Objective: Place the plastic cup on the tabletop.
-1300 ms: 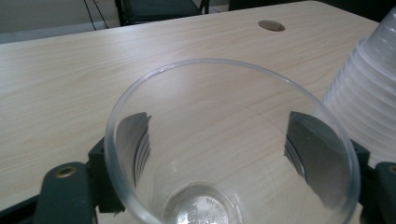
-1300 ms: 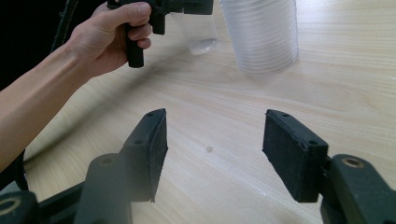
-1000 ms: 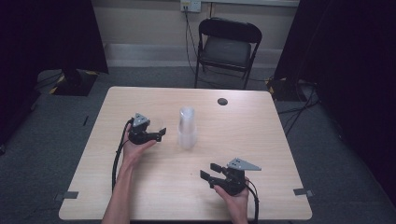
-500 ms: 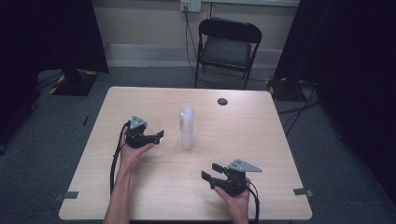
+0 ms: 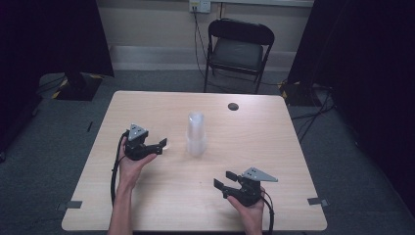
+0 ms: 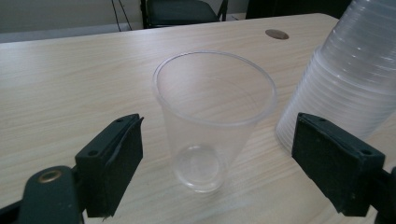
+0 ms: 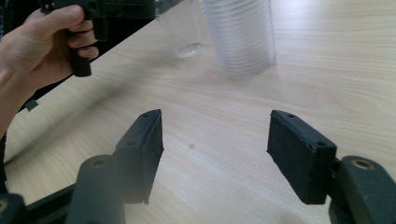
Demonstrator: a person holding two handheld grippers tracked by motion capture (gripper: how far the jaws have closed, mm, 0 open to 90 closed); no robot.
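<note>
A single clear plastic cup (image 6: pixel 212 121) stands upright on the wooden table (image 5: pixel 161 196). It sits between the wide-apart jaws of my left gripper (image 6: pixel 219 135), and neither jaw touches it. A tall stack of clear cups (image 5: pixel 195 133) stands just right of it at the table's middle, and this stack (image 6: pixel 355 79) is close behind the right jaw. My left gripper (image 5: pixel 163 145) is open and points at the stack. My right gripper (image 5: pixel 222 182) is open near the front edge, with nothing between its jaws (image 7: pixel 215 149). Beyond them the right gripper view shows the single cup (image 7: pixel 180 28) and the stack (image 7: pixel 243 37).
A small dark round disc (image 5: pixel 233 106) lies near the table's far edge. A black folding chair (image 5: pixel 238 49) stands behind the table. Dark curtains hang at both sides. A hand holding the left gripper (image 7: pixel 93 14) shows at the top left of the right gripper view.
My left gripper has drifted a little left and back toward the person, away from the stack. The right gripper has hardly moved.
</note>
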